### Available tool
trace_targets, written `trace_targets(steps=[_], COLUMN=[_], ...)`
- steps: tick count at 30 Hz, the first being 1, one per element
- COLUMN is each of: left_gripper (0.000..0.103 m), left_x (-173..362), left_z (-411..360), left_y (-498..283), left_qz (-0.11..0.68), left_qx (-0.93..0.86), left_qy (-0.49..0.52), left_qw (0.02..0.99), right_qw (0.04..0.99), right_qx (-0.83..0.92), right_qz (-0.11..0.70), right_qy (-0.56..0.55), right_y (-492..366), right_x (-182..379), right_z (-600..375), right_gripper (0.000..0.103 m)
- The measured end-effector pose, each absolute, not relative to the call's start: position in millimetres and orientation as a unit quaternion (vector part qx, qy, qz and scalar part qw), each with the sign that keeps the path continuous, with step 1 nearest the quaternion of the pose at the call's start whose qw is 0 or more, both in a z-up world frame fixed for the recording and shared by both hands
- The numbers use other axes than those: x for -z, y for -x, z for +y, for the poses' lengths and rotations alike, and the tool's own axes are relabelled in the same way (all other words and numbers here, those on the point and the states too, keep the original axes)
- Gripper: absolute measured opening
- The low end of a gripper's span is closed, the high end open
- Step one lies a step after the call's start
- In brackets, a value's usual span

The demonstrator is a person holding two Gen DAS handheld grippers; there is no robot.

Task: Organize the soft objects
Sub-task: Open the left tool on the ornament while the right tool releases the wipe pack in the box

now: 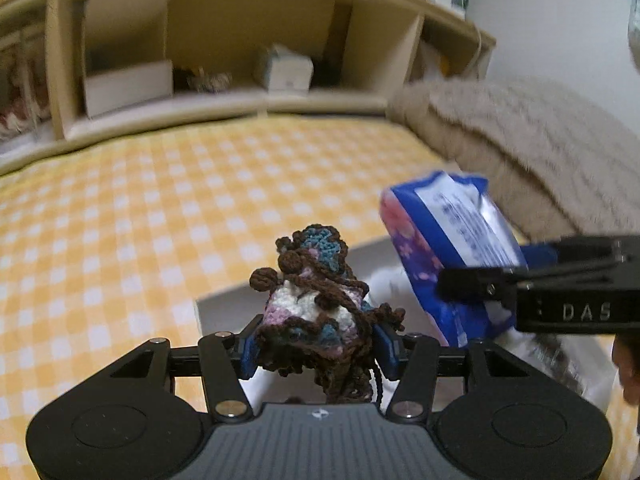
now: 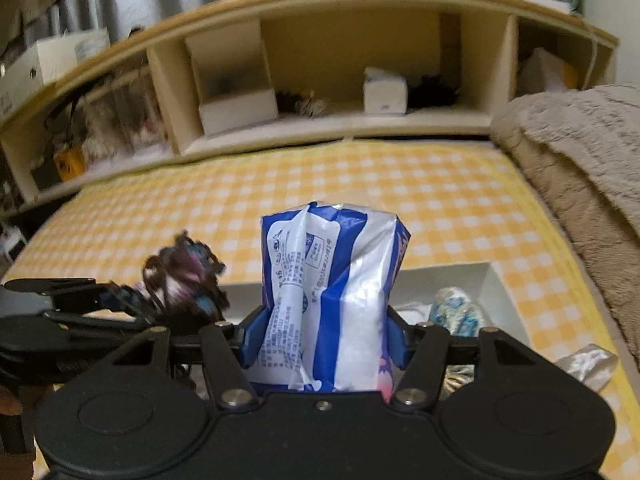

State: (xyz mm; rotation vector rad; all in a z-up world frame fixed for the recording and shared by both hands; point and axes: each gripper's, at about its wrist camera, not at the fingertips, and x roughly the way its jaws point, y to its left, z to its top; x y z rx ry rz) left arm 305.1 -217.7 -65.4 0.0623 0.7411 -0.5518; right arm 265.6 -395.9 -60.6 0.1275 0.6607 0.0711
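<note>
My left gripper (image 1: 316,344) is shut on a crocheted pouch (image 1: 316,280) of brown, blue, pink and white yarn; its blue pads press both sides. It hangs over the near left corner of a white open box (image 1: 224,308). My right gripper (image 2: 322,340) is shut on a blue-and-white plastic pack (image 2: 332,272) that stands upright between its pads, also above the box (image 2: 496,280). In the left wrist view the pack (image 1: 448,224) and right gripper (image 1: 480,276) sit to the right. In the right wrist view the pouch (image 2: 184,276) and left gripper (image 2: 136,300) sit to the left.
The box lies on a yellow checked bed sheet (image 2: 400,184); a blue-and-white soft item (image 2: 456,312) lies inside it. A silvery wrapper (image 2: 588,364) rests right of the box. A beige blanket (image 2: 580,160) is heaped along the right. A headboard shelf (image 2: 320,128) holds small boxes.
</note>
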Motion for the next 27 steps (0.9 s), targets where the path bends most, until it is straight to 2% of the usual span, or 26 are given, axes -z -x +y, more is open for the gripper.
trace_targets(steps=[3, 4, 6, 7, 8, 27], left_gripper=[0.060, 0.071, 0.080, 0.080, 0.080, 0.088], left_x=[80.7, 84.5, 90.7, 91.3, 91.2, 62.1], left_z=[-223.1, -225.0, -225.8, -224.1, -221.4, -205.8], left_y=[-310.4, -312.5, -314.7, -313.8, -313.3, -290.9], left_qz=[0.377, 0.384, 0.394, 0.395, 0.393, 0.390], left_qx=[0.271, 0.271, 0.267, 0.258, 0.254, 0.240], left_qy=[-0.047, -0.055, -0.061, -0.061, -0.058, -0.036], left_qw=[0.884, 0.881, 0.877, 0.879, 0.882, 0.888], right_qw=[0.936, 0.933, 0.928, 0.926, 0.926, 0.930], right_qx=[-0.044, -0.046, -0.037, -0.027, -0.018, 0.004], right_qz=[0.345, 0.353, 0.367, 0.371, 0.373, 0.360], right_qy=[-0.060, -0.061, -0.059, -0.055, -0.050, -0.076], right_y=[-275.5, -278.3, -281.1, -281.2, -280.1, -257.7], right_x=[70.2, 73.5, 80.6, 83.0, 84.1, 66.7], right_z=[-393.7, -393.7, -394.3, -395.1, -396.4, -410.2], right_gripper=[0.061, 0.065, 0.076, 0.084, 0.085, 0.085])
